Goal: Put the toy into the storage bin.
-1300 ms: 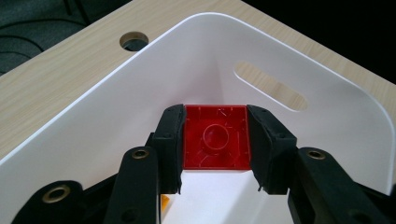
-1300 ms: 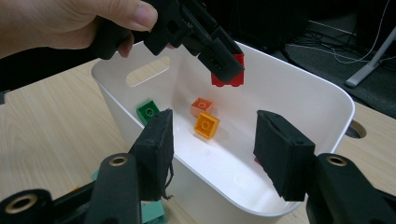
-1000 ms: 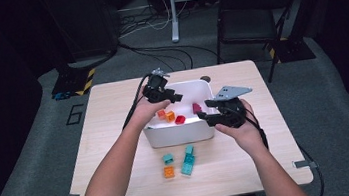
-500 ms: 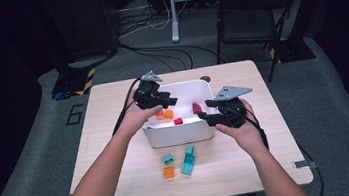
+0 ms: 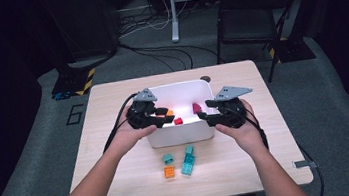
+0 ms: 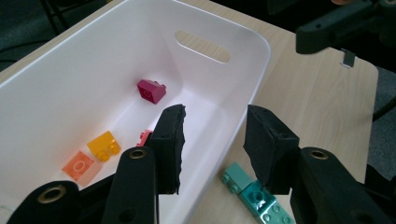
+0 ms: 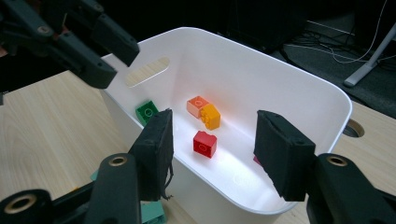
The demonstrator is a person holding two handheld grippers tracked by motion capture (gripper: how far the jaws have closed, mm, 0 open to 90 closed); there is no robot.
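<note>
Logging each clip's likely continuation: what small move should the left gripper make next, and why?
Probably swing the empty left gripper from above the white plastic bin down to the teal toy bricks lying on the wooden table, since other bricks already lie inside the bin.

Left tool and right tool facing inward, both empty, left jaws just narrowing.

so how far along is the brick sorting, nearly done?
Partly. Done: several bricks lie in the white bin: a red brick, an orange pair, a green brick and a magenta brick. In hand: nothing; the left hand-held gripper has just been closing with its jaws empty over the bin's rim. Left: the teal bricks and orange brick on the table.
</note>
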